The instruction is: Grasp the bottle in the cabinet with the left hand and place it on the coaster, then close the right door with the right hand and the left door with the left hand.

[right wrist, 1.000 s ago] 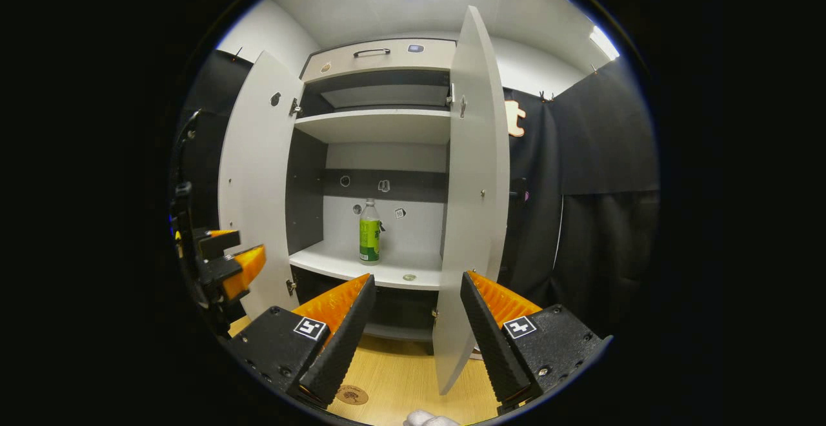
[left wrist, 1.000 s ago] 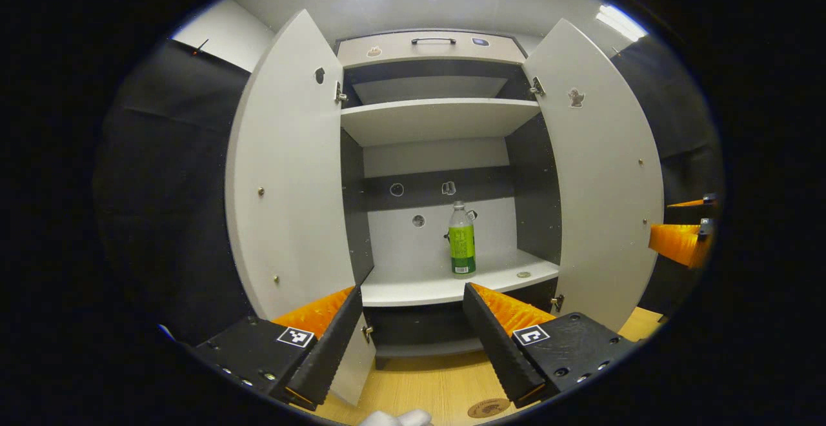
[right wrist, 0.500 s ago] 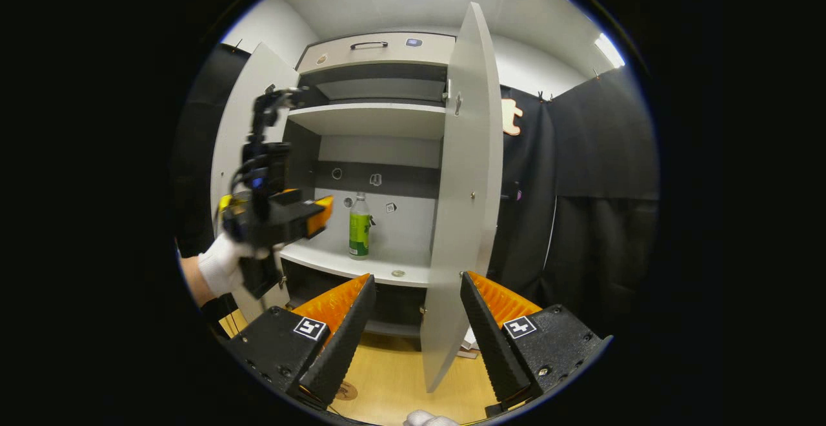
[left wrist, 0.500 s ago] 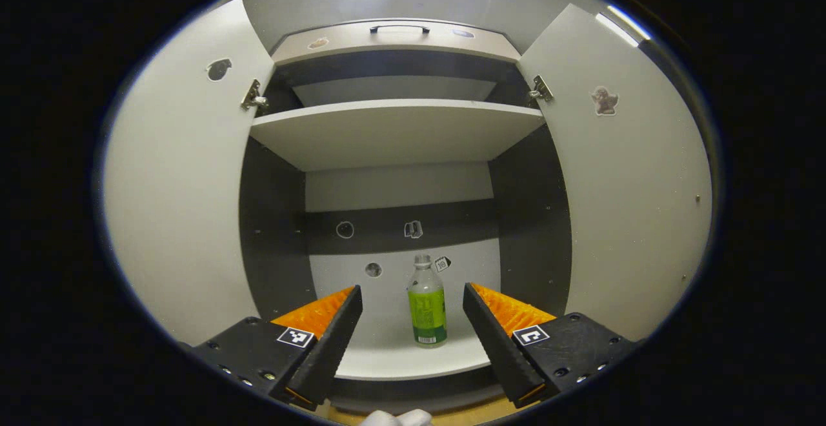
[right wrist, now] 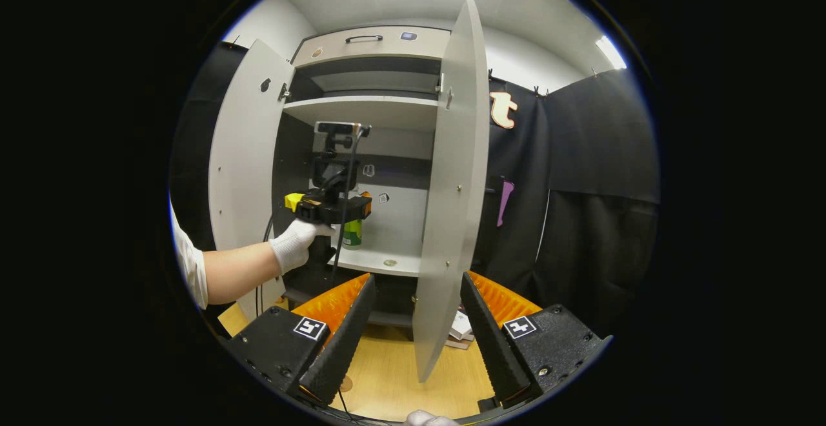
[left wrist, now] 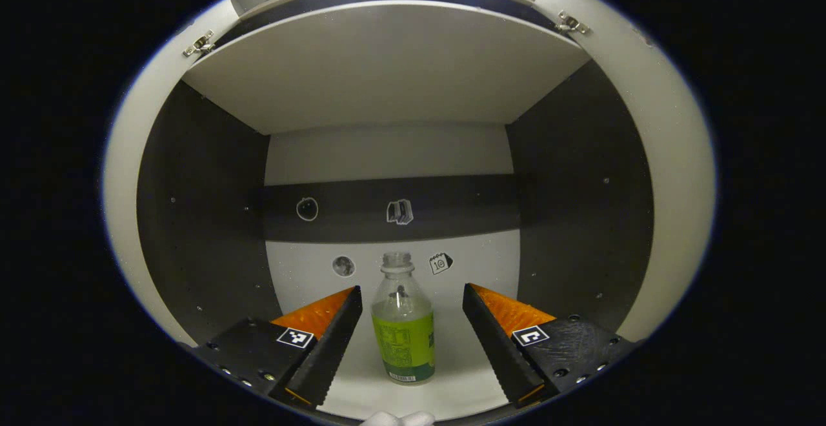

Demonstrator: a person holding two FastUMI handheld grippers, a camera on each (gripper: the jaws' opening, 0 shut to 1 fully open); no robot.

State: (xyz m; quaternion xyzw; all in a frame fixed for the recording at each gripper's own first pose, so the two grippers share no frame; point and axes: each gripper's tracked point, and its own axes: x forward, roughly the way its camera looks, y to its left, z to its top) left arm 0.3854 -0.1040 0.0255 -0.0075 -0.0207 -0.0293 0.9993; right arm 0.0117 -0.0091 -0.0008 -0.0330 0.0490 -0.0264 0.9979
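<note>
In the left gripper view our left gripper [left wrist: 412,335] is inside the grey cabinet [left wrist: 387,71], jaws spread wide and holding nothing, and the clear plastic bottle with a green label [left wrist: 404,329] stands upright between them at lower centre on the white shelf [left wrist: 452,355], untouched; we judge this framing sets up a squeeze on the label band. In the right gripper view our right gripper [right wrist: 413,335] waits low in frame, also wide open and empty, with the edge of the pale grey right door [right wrist: 452,174] standing between its fingers, likely ready to push it shut later, while the left door [right wrist: 242,161] stands open at upper left
</note>
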